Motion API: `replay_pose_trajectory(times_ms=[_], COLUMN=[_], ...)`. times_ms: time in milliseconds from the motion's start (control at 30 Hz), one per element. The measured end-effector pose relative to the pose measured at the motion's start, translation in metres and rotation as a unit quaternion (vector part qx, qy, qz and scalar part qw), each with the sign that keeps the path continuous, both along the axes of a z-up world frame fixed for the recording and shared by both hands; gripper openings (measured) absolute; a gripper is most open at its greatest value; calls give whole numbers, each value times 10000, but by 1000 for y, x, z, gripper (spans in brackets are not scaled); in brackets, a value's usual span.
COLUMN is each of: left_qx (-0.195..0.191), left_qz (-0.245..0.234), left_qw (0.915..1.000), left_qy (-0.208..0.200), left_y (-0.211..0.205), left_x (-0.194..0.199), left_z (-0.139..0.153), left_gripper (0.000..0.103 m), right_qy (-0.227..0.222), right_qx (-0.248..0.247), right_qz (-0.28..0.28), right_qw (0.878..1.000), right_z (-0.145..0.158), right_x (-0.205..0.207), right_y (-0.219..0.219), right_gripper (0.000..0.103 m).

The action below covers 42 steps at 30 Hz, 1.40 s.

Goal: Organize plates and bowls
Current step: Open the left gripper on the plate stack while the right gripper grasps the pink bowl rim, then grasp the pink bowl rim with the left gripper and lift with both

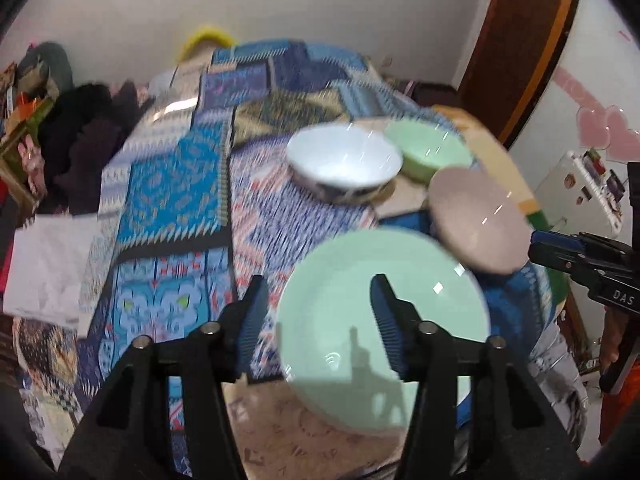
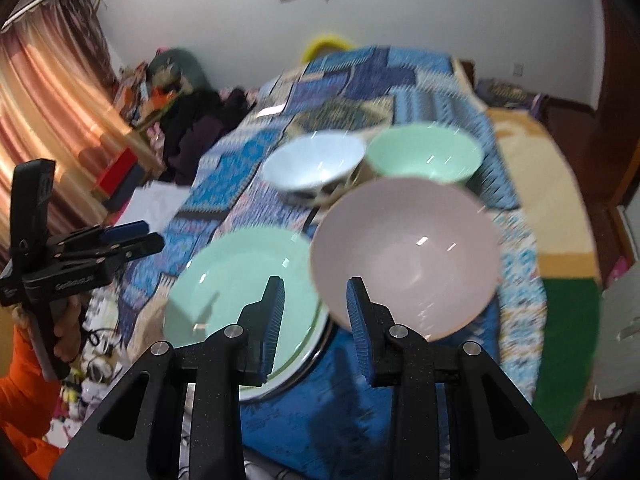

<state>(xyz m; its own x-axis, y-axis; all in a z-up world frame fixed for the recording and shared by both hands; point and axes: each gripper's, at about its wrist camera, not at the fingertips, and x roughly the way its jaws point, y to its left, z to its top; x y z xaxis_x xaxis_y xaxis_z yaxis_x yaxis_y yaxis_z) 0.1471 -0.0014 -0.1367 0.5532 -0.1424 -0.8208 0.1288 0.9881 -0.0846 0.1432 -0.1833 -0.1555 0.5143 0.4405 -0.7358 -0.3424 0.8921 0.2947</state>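
Over a patterned blue bedspread (image 1: 180, 168), the left wrist view looks down past the left gripper (image 1: 319, 280). Its fingers are spread wide and nothing is pinched. A green plate (image 1: 432, 320) lies flat below them, and its left rim shows in the gap between the fingers without touching either pad. Just beyond the plate a pink bowl (image 1: 476, 220) hangs tilted, its hollow turned toward the camera. The tips of the right gripper (image 1: 536, 242) meet its right edge. Farther back a white bowl (image 1: 344, 160) and a green bowl (image 1: 428, 144) stand upright side by side, touching or nearly so. Everything is smeared by blur.

From the right wrist view, the right gripper (image 2: 314, 280) has its fingers drawn close, and the near rim of the pink bowl (image 2: 404, 256) sits between them, gripped at the right pad. The bowl fills the middle of the view and overlaps the right edge of the green plate (image 2: 236, 280), under whose near edge a second rim shows. Behind them stand the white bowl (image 2: 312, 164) and the green bowl (image 2: 424, 152). At the left the left gripper (image 2: 156, 236) points toward the plate, held by a hand (image 2: 68, 328) in an orange sleeve (image 2: 20, 380).
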Motion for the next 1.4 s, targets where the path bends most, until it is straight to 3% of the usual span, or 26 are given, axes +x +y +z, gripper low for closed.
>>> replay_pose_trajectory(times_ms=[133,200,400,900,1067,1133,1300,1400], left_qx=[6,-49,-111,-100,-140,-223,-299,-310], left_qz=[-120,-153,-291,-862,-1053,-1130,-1299,-1325], left_qw=[9996,9996,9995,9927,9890,9871,9829,9829], left_qy=[-252,-239,51,839,1028,1113,1272,1239], left_y=[-21,-30,-58,-118,-127,-128,-132,-132], left_x=[14,24,59,119,127,129,128,126], left_z=[14,14,-6,-74,-88,-93,-102,-102], left_gripper=[74,84,85,85,68,65,42,37], right_qy=[-293,-411,-442,329,498,572,709,743], right_qx=[-117,-172,-313,-41,103,201,348,414], right_qz=[-304,-504,-910,-1231,-1201,-1210,-1197,-1170], right_qw=[9990,9977,9944,9918,9915,9908,9897,9895], right_z=[10,12,4,-53,-65,-68,-75,-77], right_x=[3,7,16,49,51,52,52,52], right_y=[-17,-26,-49,-77,-73,-73,-74,-73], right_gripper=[34,45,55,55,54,48,32,27])
